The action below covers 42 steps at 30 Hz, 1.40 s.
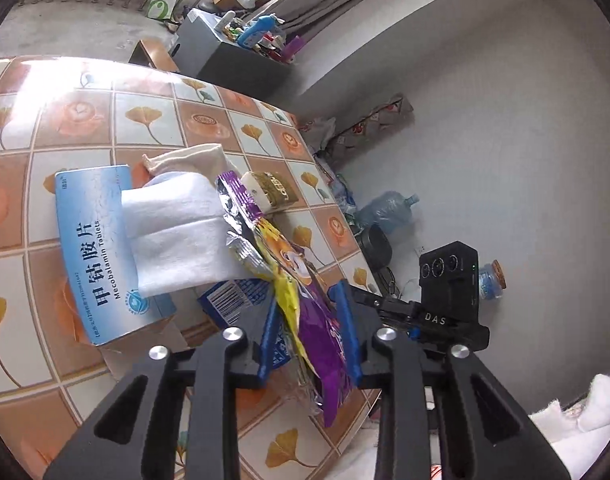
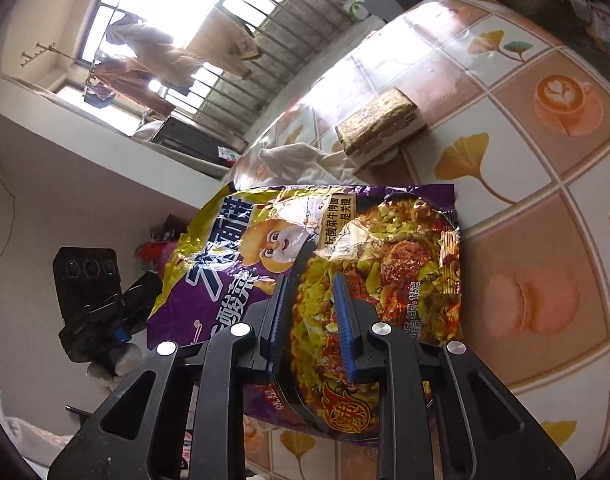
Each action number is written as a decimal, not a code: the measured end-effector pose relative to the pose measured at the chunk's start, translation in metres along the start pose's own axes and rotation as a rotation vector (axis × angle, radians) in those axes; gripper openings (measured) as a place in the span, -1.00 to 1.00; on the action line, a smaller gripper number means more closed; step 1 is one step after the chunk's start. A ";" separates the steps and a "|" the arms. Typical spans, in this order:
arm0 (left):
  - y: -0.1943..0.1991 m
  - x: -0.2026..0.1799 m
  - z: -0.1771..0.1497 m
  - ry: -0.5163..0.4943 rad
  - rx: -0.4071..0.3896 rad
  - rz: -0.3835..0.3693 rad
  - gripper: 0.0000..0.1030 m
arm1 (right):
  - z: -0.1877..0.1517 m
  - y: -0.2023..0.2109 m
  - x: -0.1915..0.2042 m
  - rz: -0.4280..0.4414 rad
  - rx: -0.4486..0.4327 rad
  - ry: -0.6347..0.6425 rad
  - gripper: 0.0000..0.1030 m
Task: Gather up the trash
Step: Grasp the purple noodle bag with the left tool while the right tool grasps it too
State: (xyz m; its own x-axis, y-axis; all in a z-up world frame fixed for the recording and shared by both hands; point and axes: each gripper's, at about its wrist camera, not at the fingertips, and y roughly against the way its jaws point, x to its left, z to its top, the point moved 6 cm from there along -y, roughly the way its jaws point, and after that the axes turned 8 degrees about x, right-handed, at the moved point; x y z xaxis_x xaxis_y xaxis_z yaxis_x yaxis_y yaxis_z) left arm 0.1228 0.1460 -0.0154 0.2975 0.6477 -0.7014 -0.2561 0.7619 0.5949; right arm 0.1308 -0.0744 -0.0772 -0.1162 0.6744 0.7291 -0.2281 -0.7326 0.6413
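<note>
A purple and yellow noodle wrapper (image 1: 305,292) stands on edge between the fingers of my left gripper (image 1: 309,316), which is closed on it over the table edge. In the right wrist view the same wrapper (image 2: 385,248) faces me flat, and my right gripper (image 2: 311,316) hovers in front of it with its jaws apart. A blue medicine box (image 1: 93,248), a folded white tissue (image 1: 177,232), a blue barcode pack (image 1: 233,300), a cloth pouch (image 1: 193,158) and a small brown pack (image 1: 273,190) lie on the tiled tablecloth (image 1: 65,120).
The right gripper's body (image 1: 449,292) shows beyond the table edge in the left view; the left gripper's body (image 2: 93,300) shows in the right view. The brown pack (image 2: 379,124) and crumpled cloth (image 2: 305,164) lie behind the wrapper. A water jug (image 1: 389,208) stands on the floor.
</note>
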 end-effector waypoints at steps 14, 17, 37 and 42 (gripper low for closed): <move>-0.033 -0.166 0.052 -0.352 -0.036 -0.344 -0.99 | 0.009 0.163 -0.024 -0.022 -0.386 -0.045 -0.57; -0.051 -0.178 0.054 -0.372 -0.021 -0.368 -0.99 | 0.003 0.204 -0.027 -0.054 -0.485 -0.036 -0.57; -0.156 -0.106 0.029 -0.256 0.229 -0.041 -0.99 | -0.022 0.042 -0.116 -0.026 -0.069 -0.242 -0.95; -0.196 -0.129 0.007 -0.342 0.301 -0.046 -0.99 | -0.021 0.041 -0.125 0.019 -0.074 -0.265 -1.00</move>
State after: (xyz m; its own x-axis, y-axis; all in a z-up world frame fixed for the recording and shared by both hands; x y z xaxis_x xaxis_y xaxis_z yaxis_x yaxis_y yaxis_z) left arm 0.1407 -0.0870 -0.0384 0.6018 0.5383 -0.5899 0.0284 0.7238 0.6894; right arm 0.1159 -0.1864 -0.1470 0.1338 0.6061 0.7841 -0.2989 -0.7297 0.6150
